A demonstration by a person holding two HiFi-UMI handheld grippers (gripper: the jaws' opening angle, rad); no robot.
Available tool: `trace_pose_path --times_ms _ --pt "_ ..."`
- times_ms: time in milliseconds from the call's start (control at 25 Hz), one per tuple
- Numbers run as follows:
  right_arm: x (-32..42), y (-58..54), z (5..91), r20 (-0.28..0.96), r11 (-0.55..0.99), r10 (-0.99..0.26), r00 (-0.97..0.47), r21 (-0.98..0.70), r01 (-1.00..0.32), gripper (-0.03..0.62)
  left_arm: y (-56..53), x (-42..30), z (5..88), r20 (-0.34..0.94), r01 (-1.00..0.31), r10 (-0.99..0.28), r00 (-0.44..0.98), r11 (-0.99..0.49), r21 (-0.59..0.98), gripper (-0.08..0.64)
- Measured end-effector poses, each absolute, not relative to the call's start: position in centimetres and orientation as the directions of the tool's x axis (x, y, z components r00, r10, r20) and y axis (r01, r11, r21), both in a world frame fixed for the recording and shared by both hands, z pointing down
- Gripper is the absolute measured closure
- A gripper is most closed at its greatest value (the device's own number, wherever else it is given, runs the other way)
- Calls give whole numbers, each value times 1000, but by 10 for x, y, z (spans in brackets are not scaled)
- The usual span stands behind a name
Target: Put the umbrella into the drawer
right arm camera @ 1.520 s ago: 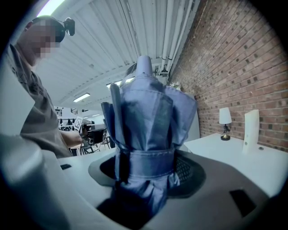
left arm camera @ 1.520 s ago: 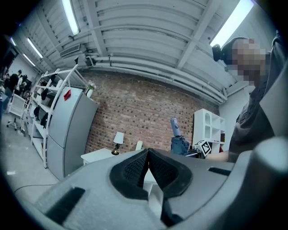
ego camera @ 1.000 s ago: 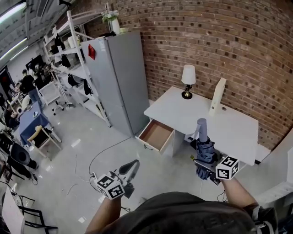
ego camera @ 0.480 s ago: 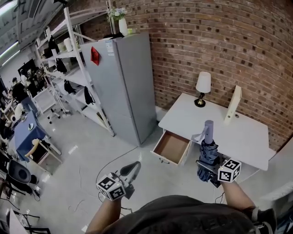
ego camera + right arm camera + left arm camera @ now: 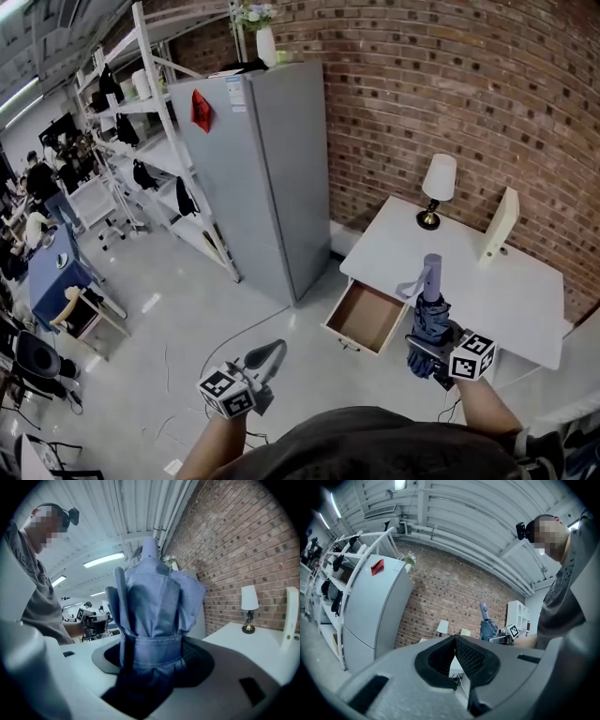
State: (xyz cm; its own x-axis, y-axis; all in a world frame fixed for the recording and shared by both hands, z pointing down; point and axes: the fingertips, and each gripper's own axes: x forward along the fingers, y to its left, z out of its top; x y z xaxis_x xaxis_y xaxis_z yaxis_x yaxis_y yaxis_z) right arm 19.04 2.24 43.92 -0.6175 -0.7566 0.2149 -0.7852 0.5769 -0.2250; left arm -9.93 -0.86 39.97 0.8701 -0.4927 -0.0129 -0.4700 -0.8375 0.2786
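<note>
A folded blue umbrella (image 5: 429, 317) with a grey handle stands upright in my right gripper (image 5: 424, 343), whose jaws are shut on its strapped middle (image 5: 151, 649). It hangs just right of the open wooden drawer (image 5: 367, 316) under the white desk (image 5: 448, 265). My left gripper (image 5: 267, 356) is low at the left over the floor, its dark pads (image 5: 454, 654) together at the tips with nothing between them. In the left gripper view the umbrella (image 5: 486, 625) shows off to the right.
A table lamp (image 5: 436, 188) and a pale upright board (image 5: 497, 225) stand on the desk by the brick wall. A grey cabinet (image 5: 258, 169) and white shelving (image 5: 141, 131) are to the left. A cable (image 5: 225, 337) trails on the floor. People sit far left.
I have walked toward the desk: the desk, drawer and cabinet appear nearer and shifted right. Both grippers keep their pose, the umbrella still upright in the right one.
</note>
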Motion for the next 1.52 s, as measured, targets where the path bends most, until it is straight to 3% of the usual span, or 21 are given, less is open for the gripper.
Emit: trace_pose_path --times_ms 440,720,1120,1520 --pt "230 -112 480 224 696 -625 -748 -274 -664 331 -104 -41 419 90 -597 -598 796 -754 273 560" --pt "214 -174 506 242 747 -534 -810 -314 -586 331 -148 -35 429 118 -648 -646 755 -704 293 560" --pt "153 -190 525 318 640 -628 -710 -308 -704 331 -205 -94 432 91 -562 -556 826 -806 184 560" --pt "138 -188 529 384 627 -626 -678 -269 -731 333 -220 -120 426 24 -567 -580 814 -786 247 560"
